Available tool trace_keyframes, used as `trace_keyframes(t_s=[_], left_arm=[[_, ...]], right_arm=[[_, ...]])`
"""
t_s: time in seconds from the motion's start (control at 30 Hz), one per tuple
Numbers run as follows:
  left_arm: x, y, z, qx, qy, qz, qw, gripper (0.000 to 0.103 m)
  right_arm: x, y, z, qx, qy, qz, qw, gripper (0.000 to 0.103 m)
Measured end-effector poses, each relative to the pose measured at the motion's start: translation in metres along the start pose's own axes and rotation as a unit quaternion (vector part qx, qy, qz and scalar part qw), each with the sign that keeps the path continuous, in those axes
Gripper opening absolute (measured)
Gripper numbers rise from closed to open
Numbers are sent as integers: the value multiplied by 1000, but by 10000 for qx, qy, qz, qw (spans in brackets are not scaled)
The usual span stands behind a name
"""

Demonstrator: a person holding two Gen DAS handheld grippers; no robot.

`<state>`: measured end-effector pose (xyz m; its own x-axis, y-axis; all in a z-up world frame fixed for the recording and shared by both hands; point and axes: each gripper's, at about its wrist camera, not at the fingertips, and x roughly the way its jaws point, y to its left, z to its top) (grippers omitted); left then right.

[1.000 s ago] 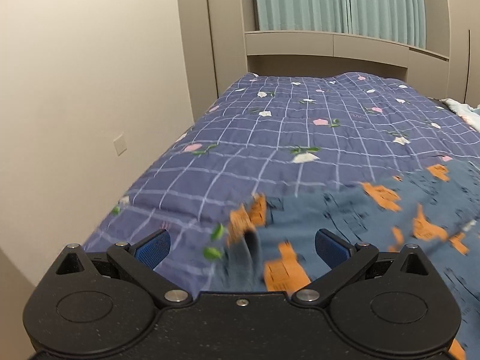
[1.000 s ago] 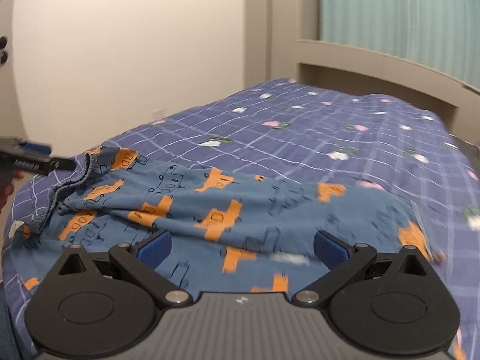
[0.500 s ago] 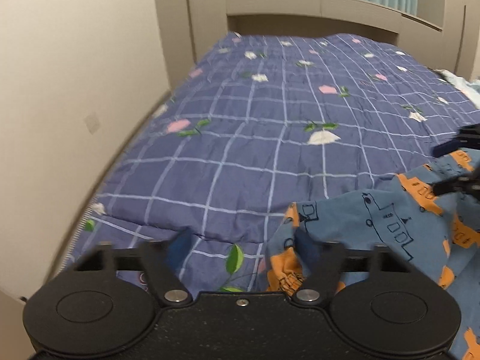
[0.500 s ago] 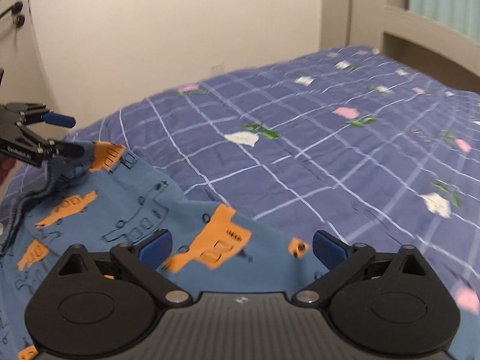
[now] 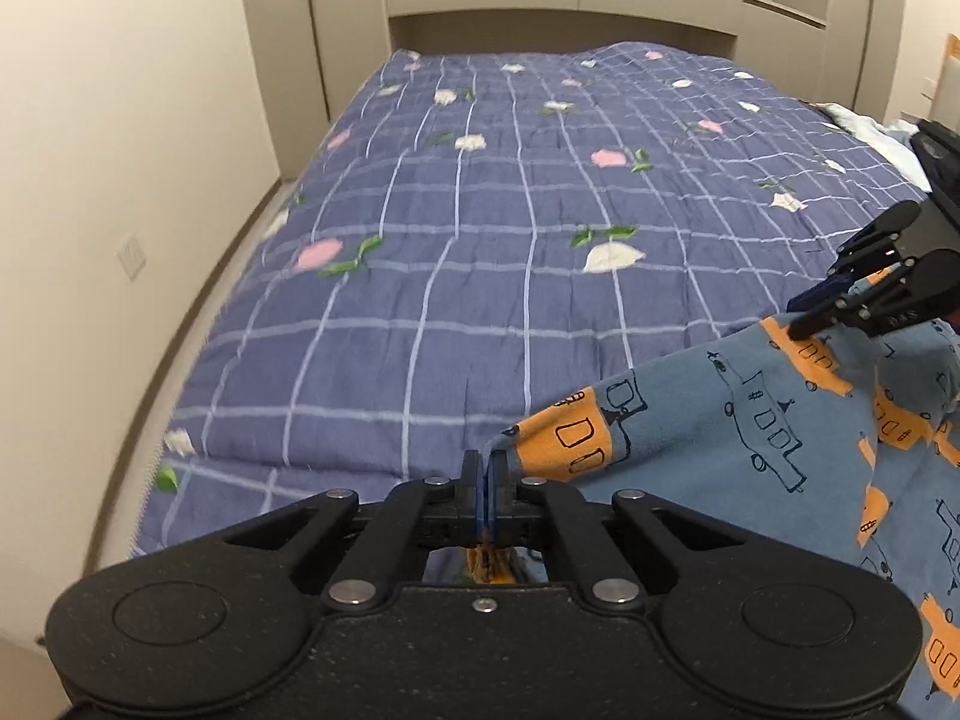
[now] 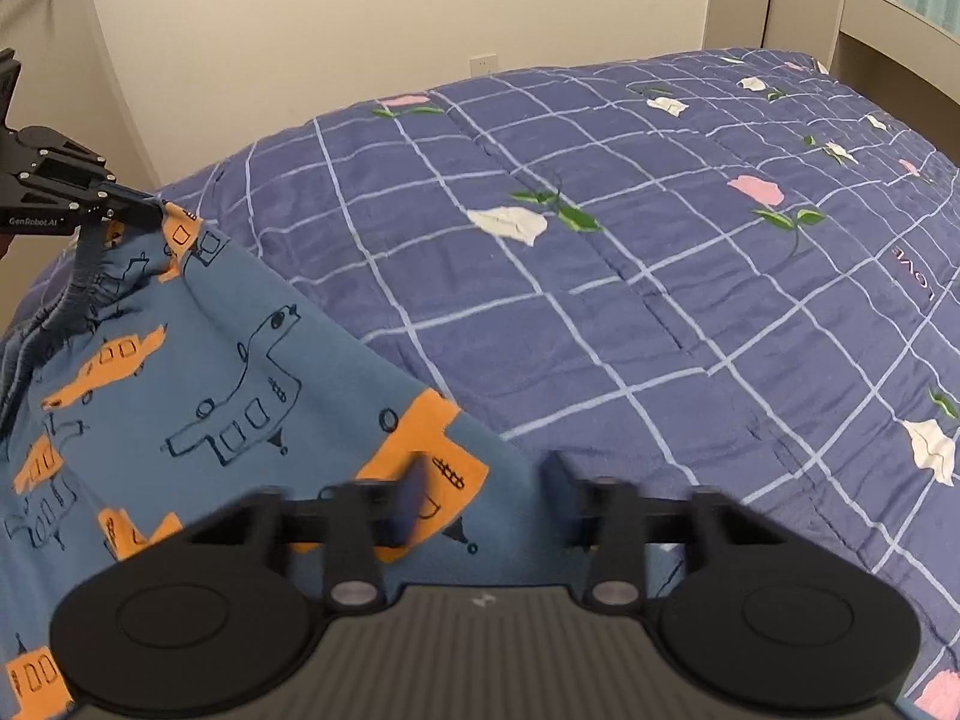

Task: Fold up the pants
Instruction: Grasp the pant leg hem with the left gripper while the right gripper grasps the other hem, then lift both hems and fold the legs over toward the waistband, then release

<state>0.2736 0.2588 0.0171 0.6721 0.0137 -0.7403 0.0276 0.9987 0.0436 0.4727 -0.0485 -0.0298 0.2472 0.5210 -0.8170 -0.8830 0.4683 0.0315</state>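
Observation:
Blue pants (image 5: 750, 420) with orange and outlined vehicle prints lie on the bed; they also show in the right wrist view (image 6: 180, 372). My left gripper (image 5: 485, 480) is shut on the pants' waistband corner; it shows at the left of the right wrist view (image 6: 144, 210), pinching the elastic edge. My right gripper (image 6: 486, 492) is blurred, its fingers a modest gap apart around the pants' edge, with cloth between them. It also shows in the left wrist view (image 5: 816, 312), at the far corner of the cloth.
The pants rest on a purple checked quilt (image 5: 510, 228) with flower prints. A beige wall (image 5: 120, 150) runs along the bed's left side, a headboard (image 5: 570, 6) at the far end. A wall outlet (image 6: 483, 64) is behind the bed.
My left gripper has closed on the waistband corner. My right gripper's fingers have come much closer together over the pants' edge. Both views have moved forward and down toward the cloth.

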Motion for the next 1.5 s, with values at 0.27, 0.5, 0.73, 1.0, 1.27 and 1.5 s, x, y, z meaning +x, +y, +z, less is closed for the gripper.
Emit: trace_keyframes(t_s=[0.27, 0.5, 0.73, 1.0, 1.27, 1.5], left_arm=[[-25, 10, 5, 361, -186, 171, 9990, 0], [20, 35, -12, -240, 186, -12, 9995, 1], [22, 40, -13, -230, 134, -174, 9995, 42], [27, 39, -10, -447, 308, -429, 9976, 1], [-39, 18, -11, 70, -357, -497, 9981, 0], [-111, -12, -35, 544, -847, -679, 9926, 0]], right_arm=[[-9, 21, 21, -465, -266, -450, 9976, 2], [17, 25, 35, -535, -96, -584, 9968, 2], [17, 11, 31, -264, -160, -258, 9992, 33], [27, -5, 32, 202, -50, 71, 9998, 23], [-19, 32, 17, -44, -510, -274, 9983, 2], [-107, 85, -19, -292, -1117, -576, 9916, 2]])
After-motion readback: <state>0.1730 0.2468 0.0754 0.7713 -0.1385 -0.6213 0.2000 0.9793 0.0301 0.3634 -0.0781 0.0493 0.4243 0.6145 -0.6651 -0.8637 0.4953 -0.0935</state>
